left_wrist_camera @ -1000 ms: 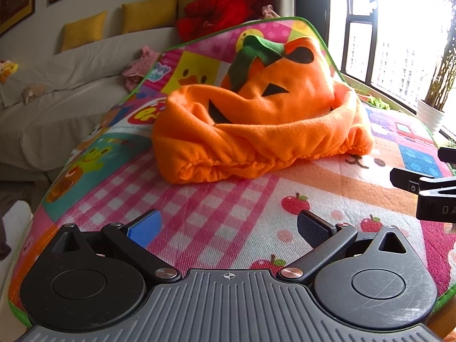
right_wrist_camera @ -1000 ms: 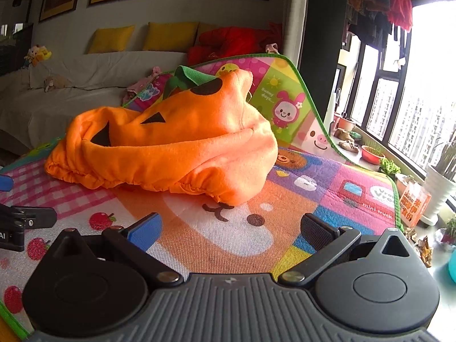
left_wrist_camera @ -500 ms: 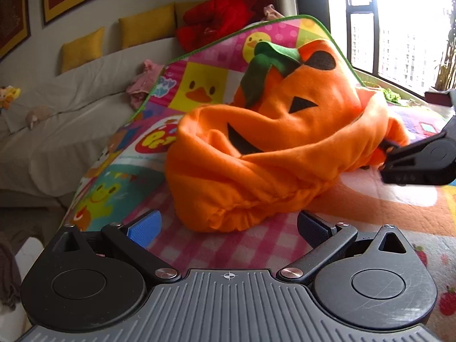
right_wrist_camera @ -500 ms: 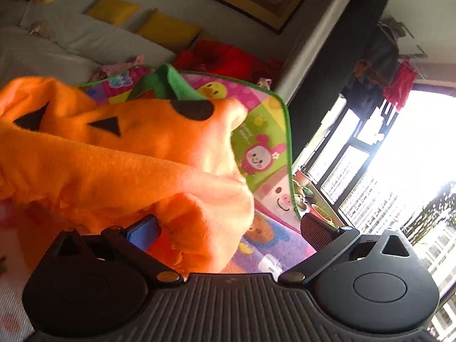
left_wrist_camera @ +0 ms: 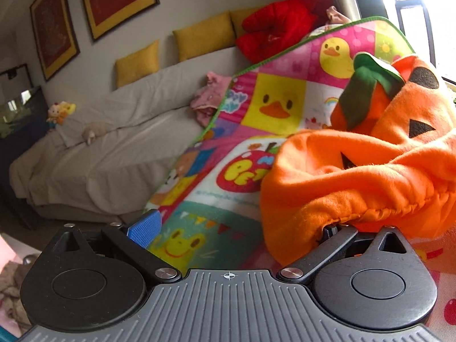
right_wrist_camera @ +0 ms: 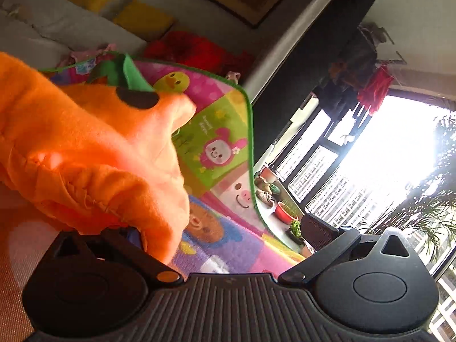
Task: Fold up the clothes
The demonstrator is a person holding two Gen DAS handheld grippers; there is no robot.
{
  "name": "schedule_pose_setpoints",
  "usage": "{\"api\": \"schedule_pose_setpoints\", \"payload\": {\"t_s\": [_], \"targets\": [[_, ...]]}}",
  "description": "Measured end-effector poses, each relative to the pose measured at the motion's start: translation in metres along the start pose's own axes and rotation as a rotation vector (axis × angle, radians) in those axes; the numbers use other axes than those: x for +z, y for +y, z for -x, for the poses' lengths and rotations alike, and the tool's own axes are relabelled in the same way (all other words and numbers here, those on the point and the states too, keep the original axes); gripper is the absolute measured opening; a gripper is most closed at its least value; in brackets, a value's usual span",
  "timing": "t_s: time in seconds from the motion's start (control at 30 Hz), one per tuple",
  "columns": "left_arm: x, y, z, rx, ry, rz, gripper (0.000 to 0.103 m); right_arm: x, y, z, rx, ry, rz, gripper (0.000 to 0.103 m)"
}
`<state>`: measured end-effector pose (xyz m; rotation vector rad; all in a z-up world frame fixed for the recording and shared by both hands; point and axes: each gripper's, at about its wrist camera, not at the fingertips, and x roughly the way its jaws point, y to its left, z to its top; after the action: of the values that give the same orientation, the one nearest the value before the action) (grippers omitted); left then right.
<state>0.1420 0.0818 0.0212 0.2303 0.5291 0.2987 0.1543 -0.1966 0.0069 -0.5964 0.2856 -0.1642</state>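
Flanking pumpkin costume (left_wrist_camera: 356, 176): L/R fingers (left_wrist_camera: 145, 228), wide.

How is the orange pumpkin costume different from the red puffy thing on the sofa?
The pumpkin costume is orange with black face shapes and a green leaf top; the red puffy thing is plain red. The pumpkin costume lies on the cartoon mat, close to the gripper fingers, while the red one sits far back on the sofa. Both look soft.

both wrist views sit low, flanking the shared pumpkin costume (left_wrist_camera: 356, 171) closely.
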Motion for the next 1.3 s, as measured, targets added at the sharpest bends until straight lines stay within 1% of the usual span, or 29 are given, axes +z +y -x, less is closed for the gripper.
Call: {"api": "schedule_pose_setpoints", "payload": {"t_s": [0.07,0.2,0.3,0.37,0.4,0.47,0.53,0.6,0.67,0.7,0.77,0.83,0.87,0.93,1.0,1.03,1.07,1.13,1.17,1.23,1.3], "targets": [[0.008,0.008,0.018,0.001,-0.047,-0.018,0.103,0.008,-0.023,0.019,-0.010,-0.046,-0.037,0.103],[0.021,0.019,0.075,-0.036,-0.145,-0.055,0.103,0.007,-0.071,0.074,0.037,-0.080,-0.081,0.103],[0.018,0.020,0.120,-0.101,-0.182,-0.086,0.103,0.006,-0.107,0.116,0.073,-0.105,-0.115,0.103],[0.016,0.020,0.149,-0.145,-0.202,-0.109,0.103,-0.012,-0.112,0.131,0.099,-0.086,-0.125,0.103],[0.011,0.018,0.158,-0.174,-0.192,-0.128,0.103,-0.021,-0.115,0.139,0.112,-0.076,-0.130,0.103],[-0.001,0.014,0.165,-0.238,-0.148,-0.152,0.103,-0.041,-0.108,0.143,0.196,-0.021,-0.118,0.103],[-0.014,0.010,0.165,-0.323,-0.080,-0.173,0.103,-0.061,-0.102,0.146,0.281,0.034,-0.106,0.103],[-0.028,0.004,0.161,-0.417,-0.021,-0.196,0.103,-0.077,-0.098,0.152,0.358,0.059,-0.112,0.103],[-0.038,0.001,0.156,-0.483,0.014,-0.215,0.103,-0.079,-0.104,0.158,0.414,0.038,-0.132,0.103],[-0.042,0.002,0.154,-0.499,0.023,-0.215,0.103,-0.078,-0.110,0.161,0.443,0.020,-0.147,0.103],[-0.043,0.008,0.153,-0.528,0.021,-0.193,0.103,-0.073,-0.125,0.167,0.508,-0.026,-0.195,0.103],[-0.035,0.021,0.154,-0.572,0.018,-0.121,0.103,-0.066,-0.145,0.171,0.582,-0.079,-0.261,0.103],[-0.029,0.029,0.154,-0.606,0.018,-0.079,0.103,-0.061,-0.159,0.174,0.603,-0.122,-0.317,0.103],[-0.016,0.044,0.154,-0.678,-0.001,0.004,0.103,-0.051,-0.178,0.171,0.594,-0.174,-0.436,0.103],[-0.001,0.051,0.153,-0.689,-0.032,0.066,0.103,-0.045,-0.191,0.159,0.605,-0.161,-0.577,0.103],[0.007,0.053,0.151,-0.681,-0.045,0.094,0.103,-0.043,-0.193,0.144,0.643,-0.114,-0.654,0.103],[0.014,0.053,0.148,-0.675,-0.055,0.117,0.103,-0.041,-0.191,0.126,0.699,-0.054,-0.714,0.103],[0.023,0.045,0.139,-0.692,-0.062,0.157,0.103,-0.042,-0.173,0.085,0.830,0.083,-0.802,0.103],[0.024,0.037,0.132,-0.712,-0.047,0.171,0.103,-0.044,-0.160,0.067,0.864,0.154,-0.812,0.103],[0.023,0.016,0.115,-0.755,-0.004,0.185,0.103,-0.042,-0.126,0.039,0.874,0.264,-0.762,0.103],[0.014,-0.008,0.097,-0.779,0.054,0.164,0.103,-0.043,-0.093,0.025,0.867,0.315,-0.685,0.103]]}}
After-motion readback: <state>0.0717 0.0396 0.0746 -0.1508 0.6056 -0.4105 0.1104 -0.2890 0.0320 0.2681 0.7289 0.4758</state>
